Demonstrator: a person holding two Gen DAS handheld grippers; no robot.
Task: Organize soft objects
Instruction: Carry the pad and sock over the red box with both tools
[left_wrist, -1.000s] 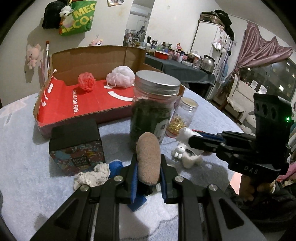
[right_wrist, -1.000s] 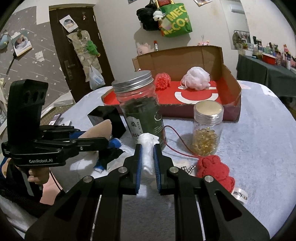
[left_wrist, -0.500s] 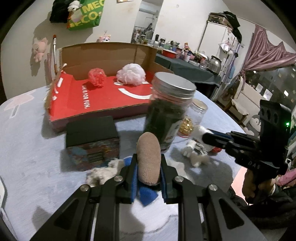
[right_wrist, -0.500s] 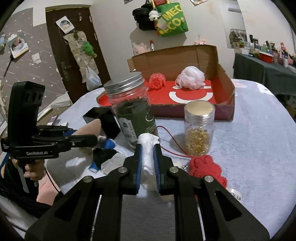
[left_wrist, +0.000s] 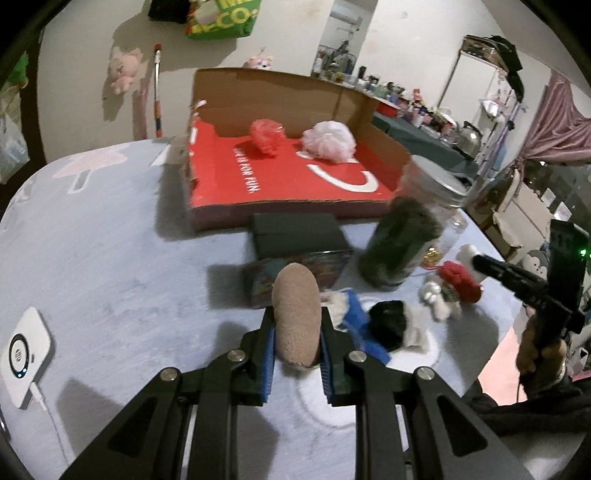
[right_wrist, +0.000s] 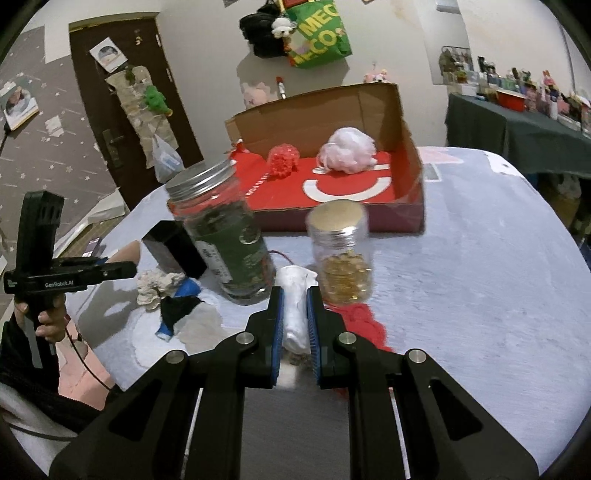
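The left gripper (left_wrist: 297, 347) clamps a tan plush piece (left_wrist: 296, 317); the right gripper (right_wrist: 294, 325) pinches a white soft toy (right_wrist: 294, 310). Both look light and squashy, best held mid-body. Beyond the jars stands the red box (left_wrist: 288, 184).

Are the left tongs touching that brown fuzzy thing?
Touching. The left wrist view shows the left tongs shut on the brown fuzzy thing, blue pads pressing both its sides.
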